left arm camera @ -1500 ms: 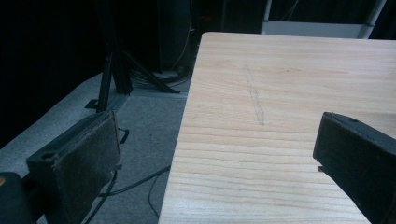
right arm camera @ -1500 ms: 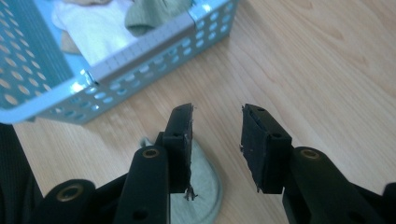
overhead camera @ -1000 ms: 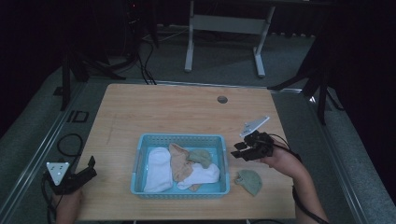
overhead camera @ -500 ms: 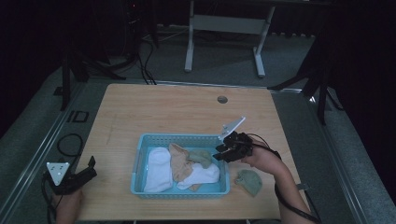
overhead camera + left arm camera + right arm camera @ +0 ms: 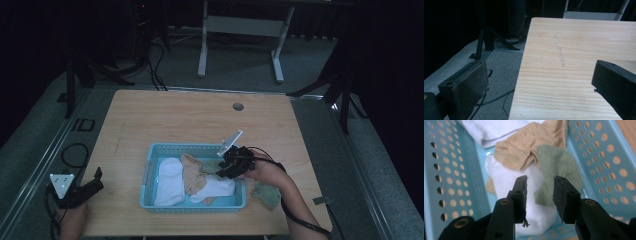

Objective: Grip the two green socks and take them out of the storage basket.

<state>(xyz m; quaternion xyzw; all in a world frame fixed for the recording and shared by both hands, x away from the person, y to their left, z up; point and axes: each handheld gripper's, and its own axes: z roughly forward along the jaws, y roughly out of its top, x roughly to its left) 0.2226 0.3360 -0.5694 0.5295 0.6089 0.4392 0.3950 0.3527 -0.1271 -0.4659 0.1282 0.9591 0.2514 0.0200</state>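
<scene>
Now right gripper [image 5: 539,195] over basket [image 5: 150,172], fingers [image 5: 520,195] parted, nothing grasped; green sock [image 5: 559,167] just ahead between them atop white sock [image 5: 506,182], likely next pick. Left gripper [image 5: 541,85] released, idle at desk [image 5: 574,37] edge.

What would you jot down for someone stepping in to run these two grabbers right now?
Right gripper: open, empty, poised over the blue basket, jaws just above a white sock and a green sock.
Left gripper: open, idle at the table's near left edge.
In the basket: white, tan and green socks, loosely piled.
On the table, right of the basket: another green sock.
Left: probably grip the sock under the right jaws; whether socks are going in or out isn't clear.
</scene>
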